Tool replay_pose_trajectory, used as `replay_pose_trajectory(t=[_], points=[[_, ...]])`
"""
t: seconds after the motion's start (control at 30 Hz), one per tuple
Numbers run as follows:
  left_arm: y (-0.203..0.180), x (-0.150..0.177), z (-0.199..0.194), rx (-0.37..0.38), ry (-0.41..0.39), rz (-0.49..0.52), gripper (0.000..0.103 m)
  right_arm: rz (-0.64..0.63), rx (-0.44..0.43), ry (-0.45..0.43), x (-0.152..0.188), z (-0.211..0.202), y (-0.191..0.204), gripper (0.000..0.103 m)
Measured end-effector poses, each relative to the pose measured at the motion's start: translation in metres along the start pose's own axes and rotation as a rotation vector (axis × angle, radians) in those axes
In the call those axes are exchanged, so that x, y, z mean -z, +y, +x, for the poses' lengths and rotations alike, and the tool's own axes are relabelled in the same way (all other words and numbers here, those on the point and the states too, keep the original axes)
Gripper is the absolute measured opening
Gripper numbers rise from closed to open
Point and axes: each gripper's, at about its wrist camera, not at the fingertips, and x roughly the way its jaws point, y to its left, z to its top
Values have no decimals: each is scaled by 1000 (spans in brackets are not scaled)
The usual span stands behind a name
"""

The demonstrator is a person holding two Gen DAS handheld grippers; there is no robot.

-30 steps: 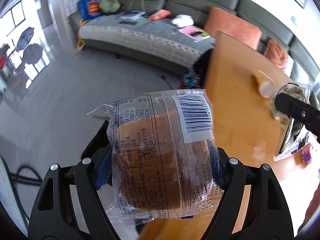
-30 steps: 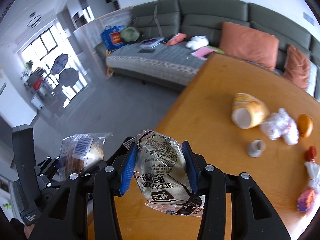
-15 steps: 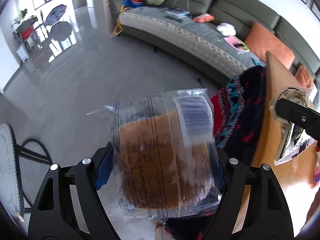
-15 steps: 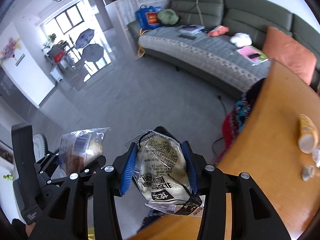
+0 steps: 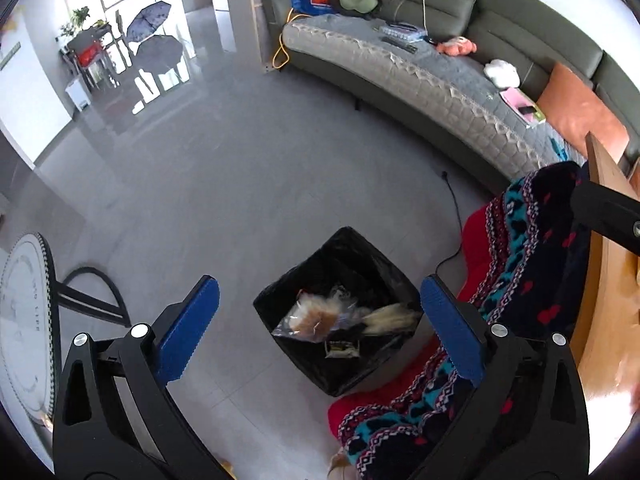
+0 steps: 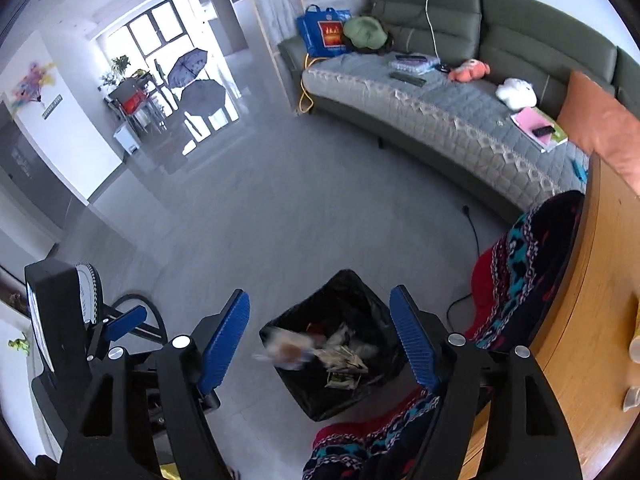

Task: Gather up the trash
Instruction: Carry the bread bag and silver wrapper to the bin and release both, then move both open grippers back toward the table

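Where the black-lined trash bin point(image 5: 340, 322) stands on the grey floor tiles, just beside the table's edge, a clear-wrapped bread packet point(image 5: 310, 320) lies inside it among crumpled wrappers point(image 6: 344, 356), blurred in the right wrist view as if only now landing. Both grippers hang above the bin's mouth: the left gripper point(image 5: 320, 320) has its blue-padded jaws spread wide with nothing between them, and the right gripper point(image 6: 320, 334) stands just as wide and just as bare. Close against the bin, a red and dark patterned knit blanket point(image 5: 520, 264) spills down from the wooden table point(image 6: 592, 320). On that table's far right edge I can make out a pale cup or bottle end point(image 6: 634, 346) and a small grey piece point(image 6: 631, 398), too cut off to name. So by my reckoning one round of trash is delivered, while more seems to wait on the tabletop; going back for it looks like the next job. Behind all this runs the long green sofa point(image 5: 500, 40)
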Motion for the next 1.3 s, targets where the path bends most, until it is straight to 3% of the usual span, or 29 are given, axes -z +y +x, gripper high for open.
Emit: replay_pose_trajectory(t=[0.33, 0.67, 1.3], points=[[-11, 0, -9, 25, -8, 29, 97, 57, 4, -25, 3, -16, -22, 74], [-57, 9, -33, 91, -34, 101, 97, 139, 44, -94, 22, -55, -65, 74], [-251, 39, -79, 260, -61, 403, 97, 376, 220, -221, 89, -167, -223, 74]])
